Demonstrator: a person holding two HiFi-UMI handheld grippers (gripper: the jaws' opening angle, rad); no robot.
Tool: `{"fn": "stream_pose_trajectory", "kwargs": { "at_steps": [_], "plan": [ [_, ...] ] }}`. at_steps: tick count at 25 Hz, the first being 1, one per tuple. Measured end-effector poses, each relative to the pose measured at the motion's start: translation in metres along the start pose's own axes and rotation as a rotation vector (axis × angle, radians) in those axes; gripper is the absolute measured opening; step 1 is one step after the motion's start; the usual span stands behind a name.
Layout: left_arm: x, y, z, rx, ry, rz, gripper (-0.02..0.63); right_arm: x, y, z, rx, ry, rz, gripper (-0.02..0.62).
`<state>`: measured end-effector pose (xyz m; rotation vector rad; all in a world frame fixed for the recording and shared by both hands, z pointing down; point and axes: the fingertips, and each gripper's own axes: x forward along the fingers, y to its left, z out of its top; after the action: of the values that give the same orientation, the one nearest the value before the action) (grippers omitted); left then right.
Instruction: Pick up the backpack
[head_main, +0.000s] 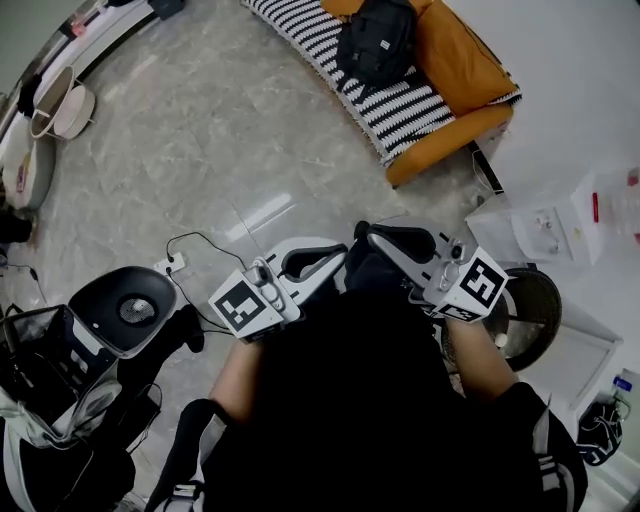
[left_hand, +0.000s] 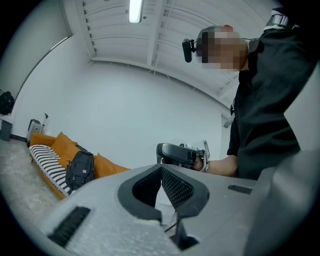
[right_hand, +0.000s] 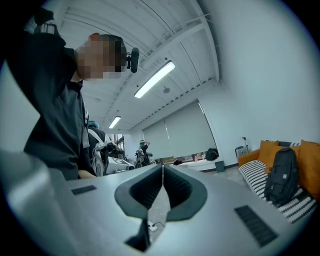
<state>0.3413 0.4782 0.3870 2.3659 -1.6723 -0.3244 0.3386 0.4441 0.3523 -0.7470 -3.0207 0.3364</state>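
We are holding the left gripper (head_main: 338, 256) and right gripper (head_main: 368, 233) level, fingers pressed shut on nothing. Only the left gripper view is showing the other gripper, beside the black backpack (left_hand: 80, 170) on the orange sofa (left_hand: 107, 166).

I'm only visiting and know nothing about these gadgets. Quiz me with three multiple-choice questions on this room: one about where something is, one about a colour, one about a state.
1. Where is the backpack? A: on the floor. B: on the sofa. C: in a gripper.
2. What colour is the sofa? A: green. B: blue. C: orange.
3. How do the jaws of the left gripper and the right gripper stand? A: both wide apart. B: both shut on nothing. C: one clamped on a strap.

Answers:
1 B: it rests on the sofa's striped cover.
2 C: its cushions show orange in every view.
3 B: each gripper view shows the pads together with nothing between.
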Motion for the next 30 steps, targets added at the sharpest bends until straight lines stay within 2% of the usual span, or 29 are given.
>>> {"fn": "stream_pose_trajectory", "kwargs": {
  "at_steps": [5, 10, 16, 23, 30],
  "plan": [
    [0.012, 0.015, 0.003, 0.015, 0.021, 0.005, 0.023, 0.001, -0.021, 0.006, -0.006, -0.023, 0.005, 0.028],
    [0.046, 0.008, 0.004, 0.045, 0.04, -0.02, 0.023, -0.024, -0.037, 0.013, -0.019, -0.043, -0.001, 0.028],
    [0.095, 0.067, 0.026, 0.048, 0.079, -0.051, 0.023, -0.016, -0.118, 0.033, -0.009, -0.087, -0.023, 0.028],
    [0.148, 0.1, 0.048, 0.051, 0.099, -0.03, 0.023, -0.03, -0.177, 0.046, 0.035, -0.112, 0.01, 0.028],
    [0.186, 0.133, 0.061, 0.051, 0.108, 0.042, 0.023, -0.031, -0.23, 0.061, 0.07, -0.138, 0.084, 0.028]
  ]
}}
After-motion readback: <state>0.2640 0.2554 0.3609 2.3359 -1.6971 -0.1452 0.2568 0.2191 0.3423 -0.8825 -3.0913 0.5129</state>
